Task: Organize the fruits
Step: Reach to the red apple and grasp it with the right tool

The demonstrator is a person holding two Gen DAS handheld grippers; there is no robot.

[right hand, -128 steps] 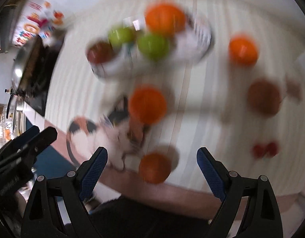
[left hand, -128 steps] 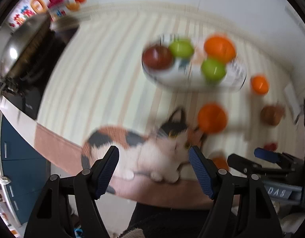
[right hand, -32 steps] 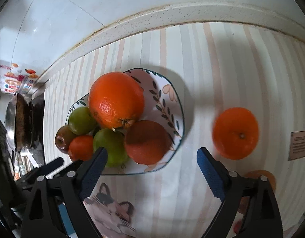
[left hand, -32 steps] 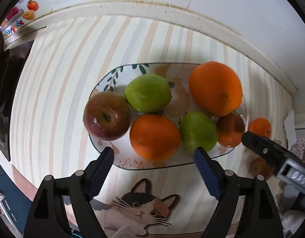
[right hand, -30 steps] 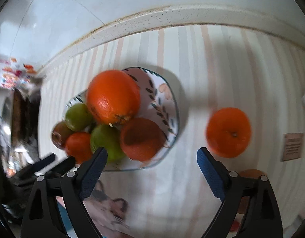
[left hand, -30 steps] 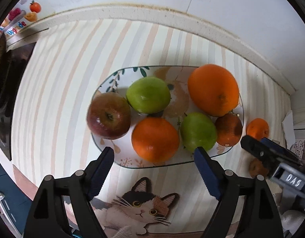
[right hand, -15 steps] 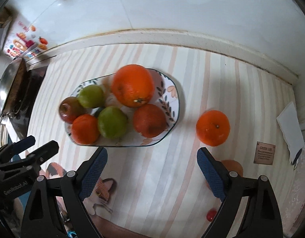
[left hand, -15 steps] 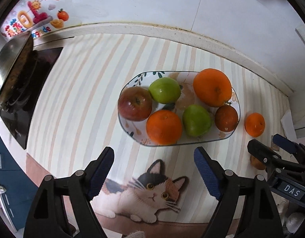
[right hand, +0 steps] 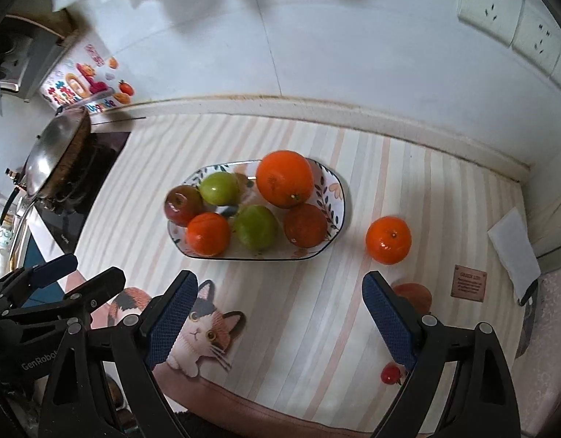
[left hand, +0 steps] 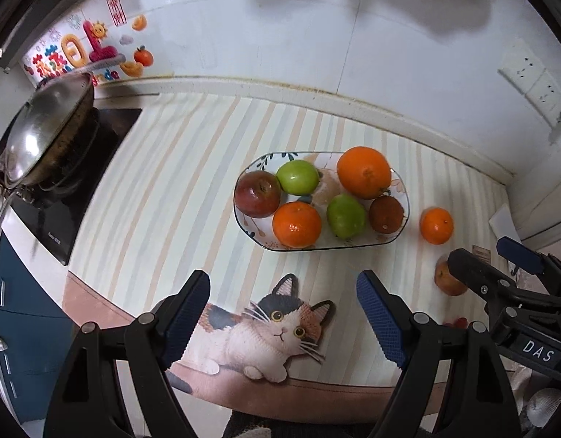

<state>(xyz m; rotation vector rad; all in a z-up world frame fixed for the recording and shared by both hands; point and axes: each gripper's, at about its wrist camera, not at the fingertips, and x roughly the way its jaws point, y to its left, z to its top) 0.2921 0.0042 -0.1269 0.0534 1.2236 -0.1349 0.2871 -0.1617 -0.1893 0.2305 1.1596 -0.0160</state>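
Patterned plate (right hand: 335, 197) on the striped mat (right hand: 408, 168) holds six fruits: two oranges (right hand: 285, 179), two green apples (right hand: 220, 188), one red apple (right hand: 184, 203), one dark reddish fruit (right hand: 305, 225). Loose to its right: one orange (right hand: 388, 239), one partly hidden apple (right hand: 417, 294), one small red fruit (right hand: 390, 375). Left gripper (left hand: 282, 319) and right gripper (right hand: 278, 321): jaws apart, empty, above the mat.

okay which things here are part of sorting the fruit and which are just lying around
Job: plate with six fruits; loose orange; reddish fruit; small red fruit.
Lying about: wok, stove, cat mat, white card, brown tag.
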